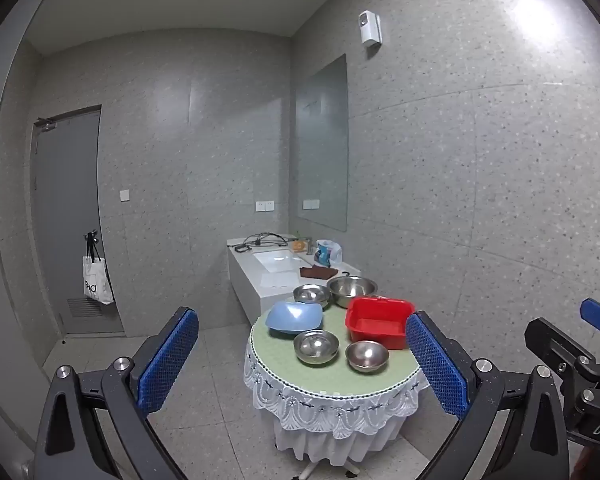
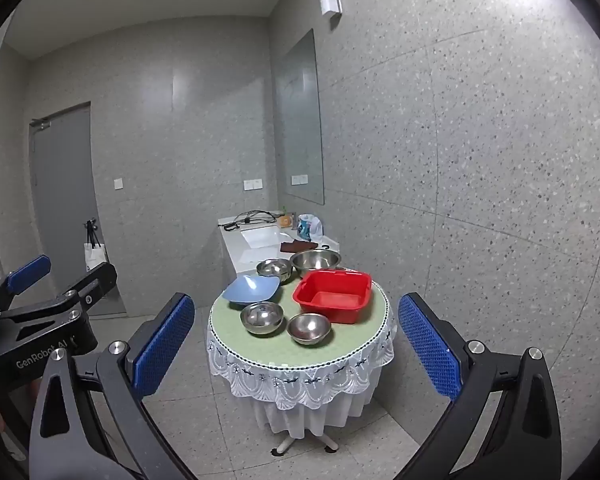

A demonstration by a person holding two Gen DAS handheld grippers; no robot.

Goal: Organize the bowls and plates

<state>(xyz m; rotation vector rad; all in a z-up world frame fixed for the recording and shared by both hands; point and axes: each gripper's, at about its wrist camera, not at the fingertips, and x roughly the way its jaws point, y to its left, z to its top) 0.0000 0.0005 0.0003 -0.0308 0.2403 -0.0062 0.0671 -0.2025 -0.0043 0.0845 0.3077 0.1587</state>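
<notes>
Cool, even indoor light is filling the room, fairly dim with a grey cast. A bright glare patch (image 1: 538, 20) is washing out the speckled wall at upper right in both views. The steel bowls (image 1: 316, 346) are catching small highlights. Fisheye distortion is bending the wall seams, and dark vignetting is closing in at the corners. Focus is staying sharp throughout, though noise is softening fine detail.

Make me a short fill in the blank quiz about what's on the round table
The square tub on the round table is coloured ____.
The number of steel bowls on it is ____.
The blue dish sits to the ____ of the tub in both views.
Both grippers, left and right, are ____.

Missing words: red; four; left; open
</notes>
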